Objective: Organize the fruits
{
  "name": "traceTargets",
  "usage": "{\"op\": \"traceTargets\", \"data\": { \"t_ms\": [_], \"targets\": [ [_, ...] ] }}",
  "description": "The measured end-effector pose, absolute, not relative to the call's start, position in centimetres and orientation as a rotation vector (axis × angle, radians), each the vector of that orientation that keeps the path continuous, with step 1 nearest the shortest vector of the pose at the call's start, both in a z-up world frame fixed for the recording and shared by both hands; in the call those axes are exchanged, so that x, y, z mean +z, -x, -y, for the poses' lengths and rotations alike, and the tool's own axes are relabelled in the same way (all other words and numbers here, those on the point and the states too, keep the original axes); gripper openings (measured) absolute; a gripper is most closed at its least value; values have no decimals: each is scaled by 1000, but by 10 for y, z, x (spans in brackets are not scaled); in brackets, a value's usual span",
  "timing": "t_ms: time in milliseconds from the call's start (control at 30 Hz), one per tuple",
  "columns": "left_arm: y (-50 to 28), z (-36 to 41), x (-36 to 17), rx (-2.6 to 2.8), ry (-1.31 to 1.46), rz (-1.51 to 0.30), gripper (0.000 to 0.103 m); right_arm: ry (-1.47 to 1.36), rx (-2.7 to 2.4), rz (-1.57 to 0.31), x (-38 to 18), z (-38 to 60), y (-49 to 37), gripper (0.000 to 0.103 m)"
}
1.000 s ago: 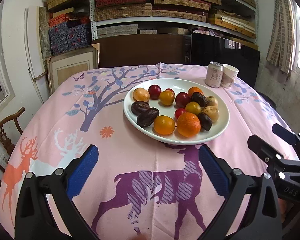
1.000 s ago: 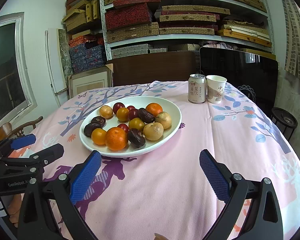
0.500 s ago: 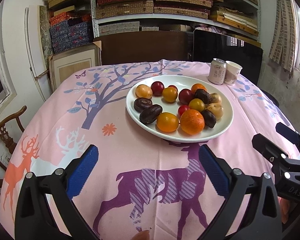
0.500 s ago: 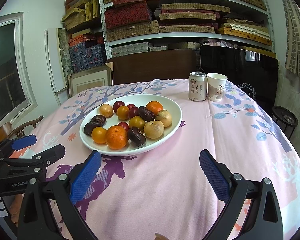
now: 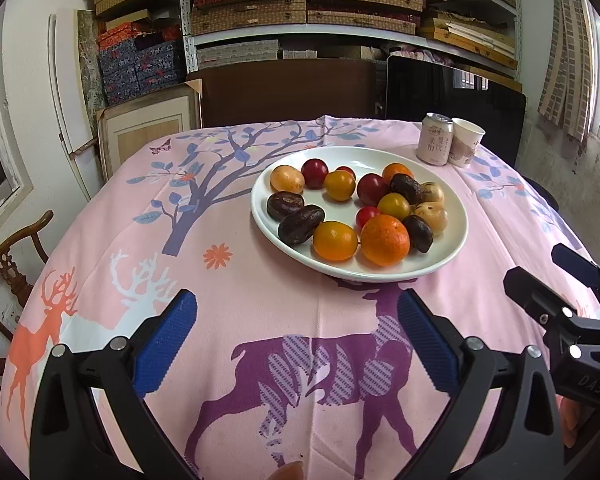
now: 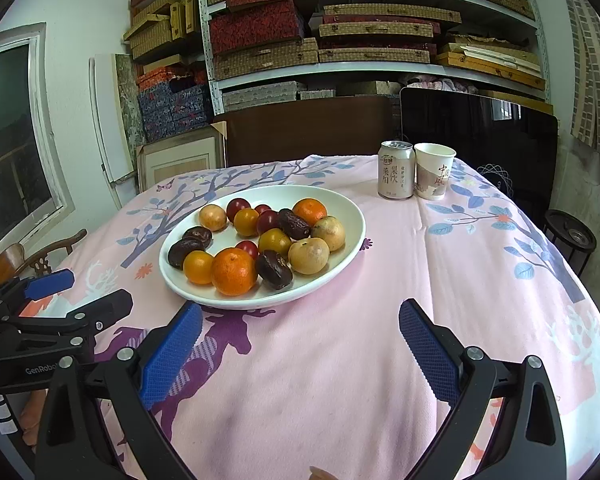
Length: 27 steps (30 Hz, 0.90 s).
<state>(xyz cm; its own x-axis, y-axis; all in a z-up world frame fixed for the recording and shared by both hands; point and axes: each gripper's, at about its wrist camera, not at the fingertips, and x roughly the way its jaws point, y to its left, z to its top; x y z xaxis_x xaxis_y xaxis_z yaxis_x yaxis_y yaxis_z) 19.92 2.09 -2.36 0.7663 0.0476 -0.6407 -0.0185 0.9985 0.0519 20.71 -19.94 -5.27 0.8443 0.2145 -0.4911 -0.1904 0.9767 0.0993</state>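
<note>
A white plate (image 5: pixel 456 240) (image 6: pixel 352 208) sits mid-table and holds several mixed fruits: a big orange (image 5: pixel 385 239) (image 6: pixel 234 271), yellow-orange round fruits (image 5: pixel 335 240), red plums (image 5: pixel 315 173), dark wrinkled dates (image 5: pixel 300 224) (image 6: pixel 274 269) and pale brown fruits (image 6: pixel 309 255). My left gripper (image 5: pixel 298 332) is open and empty above the cloth, short of the plate's near rim. My right gripper (image 6: pixel 300 340) is open and empty, just right of the plate's near rim. Each gripper shows in the other's view: the right one (image 5: pixel 556 288) and the left one (image 6: pixel 76 300).
A drink can (image 5: pixel 435 139) (image 6: pixel 396 175) and a paper cup (image 5: pixel 465 142) (image 6: pixel 433 171) stand at the back right behind the plate. The pink deer-print tablecloth (image 5: pixel 260 300) covers the table. A wooden chair (image 5: pixel 16 264) stands at the left; shelves of boxes rise behind.
Both grippers have eased slightly; the plate has shifted a little in both views. Both grippers stay open and empty and no fruit has moved.
</note>
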Motion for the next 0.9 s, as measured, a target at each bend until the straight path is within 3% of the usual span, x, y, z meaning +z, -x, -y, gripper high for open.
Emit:
{"op": "traceTargets", "data": {
  "t_ms": [900],
  "targets": [
    [-201, -17, -28, 27, -50, -719, 99, -36, 217, -544, -61, 193, -197, 100]
  ]
}}
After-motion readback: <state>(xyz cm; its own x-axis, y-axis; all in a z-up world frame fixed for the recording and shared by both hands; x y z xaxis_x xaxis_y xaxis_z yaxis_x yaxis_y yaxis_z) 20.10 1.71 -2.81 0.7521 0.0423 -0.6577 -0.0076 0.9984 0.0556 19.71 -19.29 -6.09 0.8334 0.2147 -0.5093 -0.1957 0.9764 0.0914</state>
